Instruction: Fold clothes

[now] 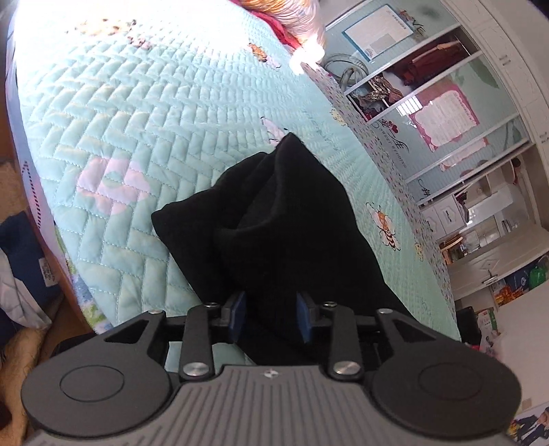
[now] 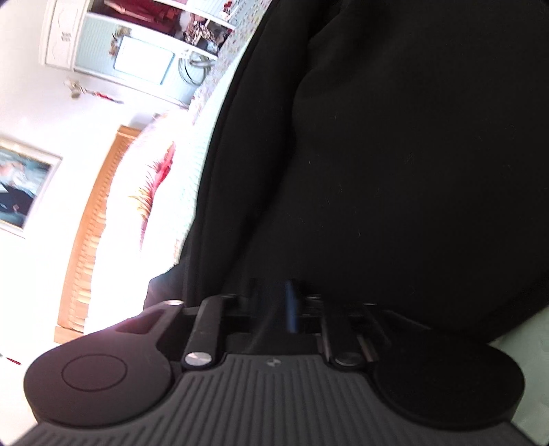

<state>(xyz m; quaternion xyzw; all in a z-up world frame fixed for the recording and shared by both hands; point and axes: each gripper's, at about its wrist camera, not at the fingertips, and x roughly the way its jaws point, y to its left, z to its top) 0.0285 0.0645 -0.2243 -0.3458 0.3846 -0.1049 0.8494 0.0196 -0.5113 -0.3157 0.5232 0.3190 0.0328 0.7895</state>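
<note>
A black garment (image 1: 274, 219) lies bunched on the mint quilted bedspread (image 1: 137, 137). In the left wrist view my left gripper (image 1: 271, 315) has its blue pads (image 1: 240, 314) on either side of a thick fold of the black cloth, and the cloth fills the gap between them. In the right wrist view the same black garment (image 2: 394, 171) fills most of the frame, very close. My right gripper (image 2: 286, 305) has its pads together, pinched on the garment's edge.
Pillows (image 1: 302, 20) lie at the far end of the bed. A wardrobe with sliding glass doors (image 1: 446, 103) stands to the right of the bed. A wooden headboard (image 2: 92, 223) and a framed picture (image 2: 24, 192) show in the right wrist view.
</note>
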